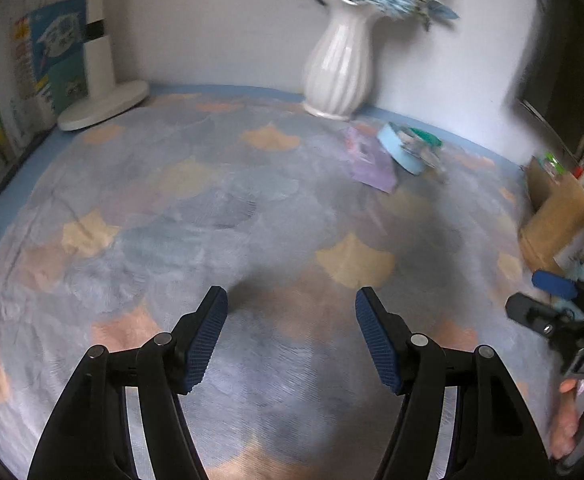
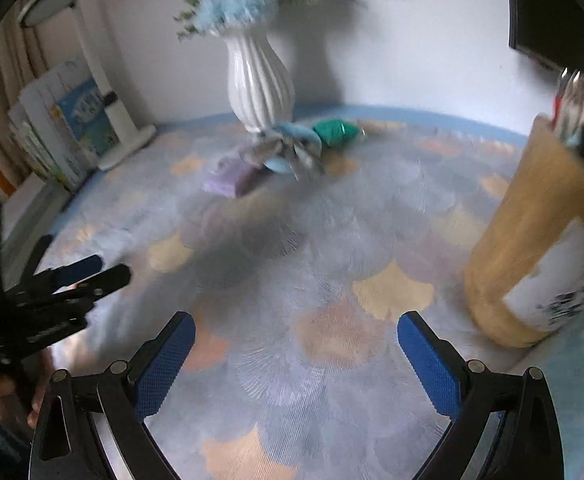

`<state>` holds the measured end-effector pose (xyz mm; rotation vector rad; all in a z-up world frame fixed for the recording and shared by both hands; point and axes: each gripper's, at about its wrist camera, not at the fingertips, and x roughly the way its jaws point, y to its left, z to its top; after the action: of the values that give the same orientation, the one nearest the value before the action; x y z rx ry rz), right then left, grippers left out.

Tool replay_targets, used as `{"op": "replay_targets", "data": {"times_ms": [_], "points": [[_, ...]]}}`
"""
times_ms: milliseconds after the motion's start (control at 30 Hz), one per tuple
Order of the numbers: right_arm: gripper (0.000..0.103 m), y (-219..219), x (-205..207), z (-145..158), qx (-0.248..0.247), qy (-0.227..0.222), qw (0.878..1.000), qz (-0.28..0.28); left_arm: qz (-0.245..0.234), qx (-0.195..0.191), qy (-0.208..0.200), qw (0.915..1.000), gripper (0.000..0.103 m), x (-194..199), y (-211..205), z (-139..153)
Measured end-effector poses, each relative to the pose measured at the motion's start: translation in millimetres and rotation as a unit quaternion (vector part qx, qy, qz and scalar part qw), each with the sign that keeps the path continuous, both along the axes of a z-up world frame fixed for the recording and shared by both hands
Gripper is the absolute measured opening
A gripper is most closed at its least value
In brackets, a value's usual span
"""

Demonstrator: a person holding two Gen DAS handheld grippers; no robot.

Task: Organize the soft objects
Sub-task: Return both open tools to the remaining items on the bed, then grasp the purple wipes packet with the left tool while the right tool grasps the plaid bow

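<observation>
Looking down at a fuzzy pastel blanket (image 1: pixel 219 200) below a white wall, I see the soft toys (image 2: pixel 292 148) heaped beside the white vase (image 2: pixel 257 88), too blurred to judge their axis. My left gripper (image 1: pixel 291 312) and right gripper (image 2: pixel 296 344) gape empty.

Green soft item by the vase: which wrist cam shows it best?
Right wrist view: the green soft item lies in the open beside the white vase, its whole side visible though blurred. Left wrist view shows only a green sliver behind the light-blue item.
</observation>
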<state>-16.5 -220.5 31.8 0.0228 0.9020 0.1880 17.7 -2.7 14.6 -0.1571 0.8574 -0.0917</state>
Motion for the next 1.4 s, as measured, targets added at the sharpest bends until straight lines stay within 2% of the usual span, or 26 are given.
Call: {"op": "replay_targets", "data": {"times_ms": [133, 200, 267, 300, 333, 467, 533, 667, 1400], "points": [[0.101, 4.5, 11.6, -15.1, -0.017, 0.000, 1.000, -0.023, 0.037, -0.013, 0.002, 0.9992, 0.064, 1.7, 12.5, -3.4], [0.101, 7.0, 18.5, -19.0, -0.022, 0.003, 0.999, -0.033, 0.042, -0.001, 0.001, 0.9991, 0.065, 0.8, 10.7, -3.4], [0.101, 8.9, 21.9, -21.6, -0.027, 0.004, 0.999, -0.041, 0.038, 0.011, 0.004, 0.9992, 0.072, 1.7, 6.4, -3.7], [0.101, 8.7, 22.5, -22.9, -0.035, 0.005, 0.998, -0.046, 0.035, 0.017, 0.006, 0.9992, 0.080, 2.6, 4.2, -4.1], [0.101, 8.5, 23.1, -24.1, -0.038, 0.007, 0.998, -0.050, 0.032, 0.026, 0.010, 0.9991, 0.083, 3.7, 0.8, -4.8], [0.103, 5.8, 22.7, -28.2, -0.038, 0.014, 0.997, -0.061, 0.029, 0.055, 0.018, 0.9979, 0.085, 4.7, -7.8, -6.9], [0.103, 6.6, 22.8, -29.4, -0.041, 0.017, 0.997, -0.061, 0.020, 0.063, 0.025, 0.9975, 0.096, 6.7, -12.6, -8.3], [0.103, 13.3, 24.4, -32.3, -0.068, 0.022, 0.996, -0.058, 0.010, 0.086, 0.035, 0.9956, 0.102, 9.3, -20.9, -10.2], [0.103, 13.7, 22.5, -34.0, -0.063, 0.019, 0.996, -0.058, 0.009, 0.086, 0.037, 0.9956, 0.102, 9.3, -19.7, -10.6]]}}
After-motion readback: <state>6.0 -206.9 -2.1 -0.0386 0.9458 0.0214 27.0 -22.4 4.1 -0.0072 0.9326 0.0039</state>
